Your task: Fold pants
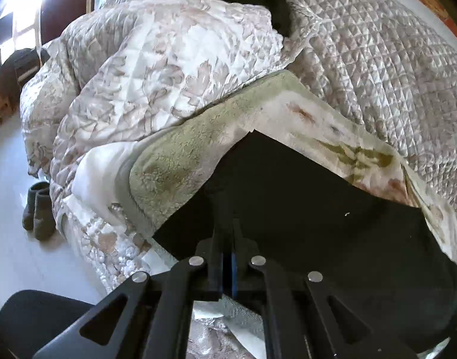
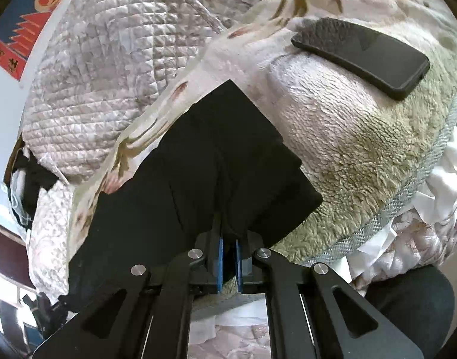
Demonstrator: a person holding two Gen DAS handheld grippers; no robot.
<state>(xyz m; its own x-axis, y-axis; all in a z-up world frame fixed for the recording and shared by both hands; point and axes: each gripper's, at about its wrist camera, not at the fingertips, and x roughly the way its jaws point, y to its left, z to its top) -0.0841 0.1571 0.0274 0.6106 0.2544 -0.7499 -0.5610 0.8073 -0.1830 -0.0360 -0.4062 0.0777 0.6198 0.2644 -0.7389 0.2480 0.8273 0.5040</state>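
Your left gripper [image 1: 227,236] is clamped on the near edge of the black pants [image 1: 303,209], and your right gripper [image 2: 228,233] pinches the same garment [image 2: 198,164] at its other near corner, jaws together on the cloth. The pants lie partly folded on the fleece blanket [image 1: 174,161] spread over the bed, so holding both corners probably lets you carry the edge over evenly. Only the right view shows the phone [image 2: 362,53] resting on the blanket beyond the pants; only the left view shows the slippers [image 1: 38,209] on the floor.
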